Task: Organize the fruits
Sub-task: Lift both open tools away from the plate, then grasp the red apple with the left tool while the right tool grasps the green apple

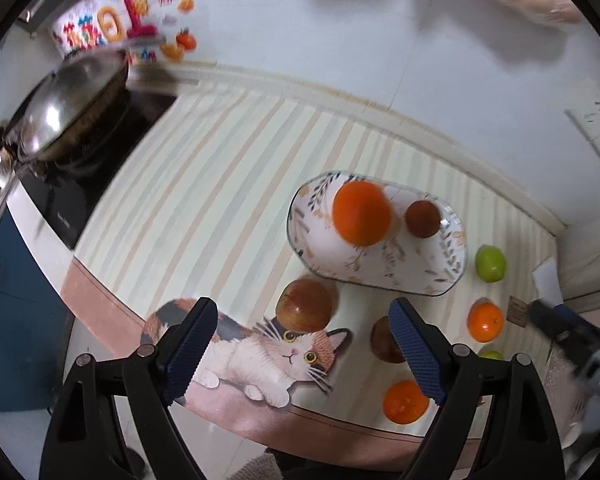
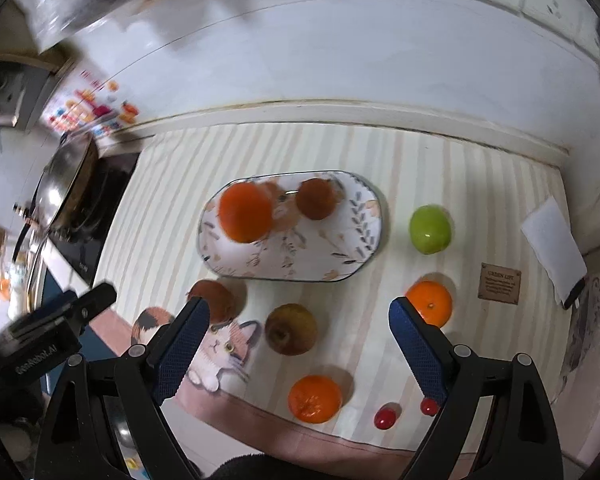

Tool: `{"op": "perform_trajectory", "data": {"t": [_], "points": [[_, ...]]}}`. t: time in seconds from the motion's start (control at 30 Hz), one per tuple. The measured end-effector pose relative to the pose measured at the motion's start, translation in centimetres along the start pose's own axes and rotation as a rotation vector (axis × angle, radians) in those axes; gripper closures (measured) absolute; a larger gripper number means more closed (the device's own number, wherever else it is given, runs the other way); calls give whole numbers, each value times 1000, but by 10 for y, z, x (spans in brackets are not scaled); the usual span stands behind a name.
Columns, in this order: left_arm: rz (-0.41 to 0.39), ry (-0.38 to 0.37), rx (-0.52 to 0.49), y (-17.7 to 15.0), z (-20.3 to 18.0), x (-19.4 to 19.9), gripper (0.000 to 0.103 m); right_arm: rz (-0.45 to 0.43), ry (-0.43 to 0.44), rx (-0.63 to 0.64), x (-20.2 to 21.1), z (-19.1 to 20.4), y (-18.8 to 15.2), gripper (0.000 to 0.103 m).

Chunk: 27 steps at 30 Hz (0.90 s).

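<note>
An oval patterned plate [image 1: 328,256] [image 2: 332,256] on the striped mat holds a large orange [image 1: 362,213] [image 2: 246,212] and a brown fruit [image 1: 422,219] [image 2: 316,199]. On the mat lie a red-brown apple [image 1: 306,304] [image 2: 214,304], a second brown apple [image 1: 384,340] [image 2: 290,329], a green apple [image 1: 491,263] [image 2: 430,229], two small oranges [image 1: 485,321] [image 2: 430,302] [image 1: 404,401] [image 2: 314,398] and two red cherry tomatoes [image 2: 384,418]. My left gripper [image 1: 304,360] is open and empty above the near apples. My right gripper [image 2: 296,356] is open and empty above the second brown apple.
A wok with a lid [image 1: 68,108] [image 2: 62,188] sits on a black hob at the left. A small brown label [image 2: 499,283] and a white paper [image 2: 552,244] lie at the mat's right. The counter edge runs along the front. The wall stands behind.
</note>
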<state>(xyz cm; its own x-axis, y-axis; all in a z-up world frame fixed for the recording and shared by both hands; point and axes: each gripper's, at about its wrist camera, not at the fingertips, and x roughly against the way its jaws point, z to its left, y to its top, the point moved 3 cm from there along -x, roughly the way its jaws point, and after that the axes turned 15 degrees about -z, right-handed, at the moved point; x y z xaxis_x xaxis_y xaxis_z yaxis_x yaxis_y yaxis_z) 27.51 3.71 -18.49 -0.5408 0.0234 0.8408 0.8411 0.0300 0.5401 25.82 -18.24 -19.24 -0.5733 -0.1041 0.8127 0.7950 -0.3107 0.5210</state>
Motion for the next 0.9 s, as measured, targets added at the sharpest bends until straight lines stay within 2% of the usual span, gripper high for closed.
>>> {"op": "perform_trajectory", "data": {"t": [0.33, 0.43, 0.63, 0.73, 0.8, 0.83, 0.9], "points": [[198, 48, 21, -32, 1, -94, 15, 62, -91, -230, -83, -101, 25, 10], [245, 52, 31, -40, 0, -115, 15, 92, -124, -296, -115, -129, 26, 10], [304, 56, 73, -49, 4, -139, 15, 167, -199, -338, -170, -164, 22, 10], [323, 48, 93, -52, 6, -145, 15, 204, -205, -343, -192, -174, 16, 19], [331, 36, 107, -54, 8, -148, 15, 213, -190, -343, -201, -176, 11, 36], [338, 30, 117, -56, 9, -149, 15, 200, -164, -347, -203, -176, 10, 39], [350, 17, 131, -58, 11, -154, 15, 183, -177, -298, -203, -171, 12, 42]]}}
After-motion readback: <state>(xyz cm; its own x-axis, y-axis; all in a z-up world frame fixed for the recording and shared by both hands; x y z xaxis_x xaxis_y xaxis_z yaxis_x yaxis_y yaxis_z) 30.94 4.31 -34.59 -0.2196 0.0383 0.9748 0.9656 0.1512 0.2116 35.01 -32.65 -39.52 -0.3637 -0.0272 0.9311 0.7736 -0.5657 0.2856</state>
